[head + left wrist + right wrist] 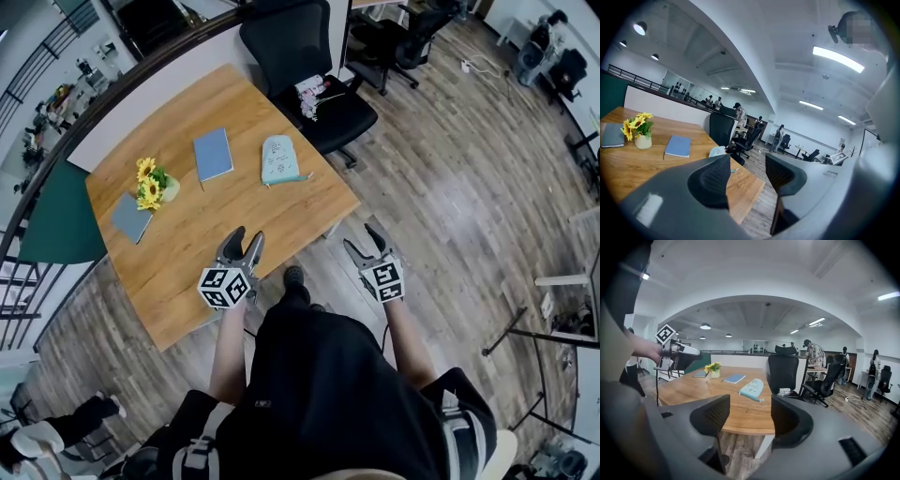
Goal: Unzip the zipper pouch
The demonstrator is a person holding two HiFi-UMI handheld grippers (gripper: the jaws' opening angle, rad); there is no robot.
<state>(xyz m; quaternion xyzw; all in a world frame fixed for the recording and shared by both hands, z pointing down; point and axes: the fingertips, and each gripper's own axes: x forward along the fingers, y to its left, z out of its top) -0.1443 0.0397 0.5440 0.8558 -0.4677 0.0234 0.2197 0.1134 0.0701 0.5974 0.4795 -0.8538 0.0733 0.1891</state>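
Note:
The light teal zipper pouch (279, 159) lies flat near the far right edge of the wooden table (187, 281), its zipper side toward the table edge. It also shows in the left gripper view as the pouch (717, 151) and in the right gripper view as the pouch (752, 389). My left gripper (242, 242) hovers over the table's near edge, well short of the pouch, jaws open with nothing between them (747, 176). Off the table's right corner, above the floor, my right gripper (367, 239) also stands open and empty (750, 416).
A blue notebook (213, 154) lies left of the pouch. A small vase of sunflowers (150, 183) and a grey notebook (131, 217) sit at the table's left. A black office chair (314, 56) stands behind the table. Wooden floor lies to the right.

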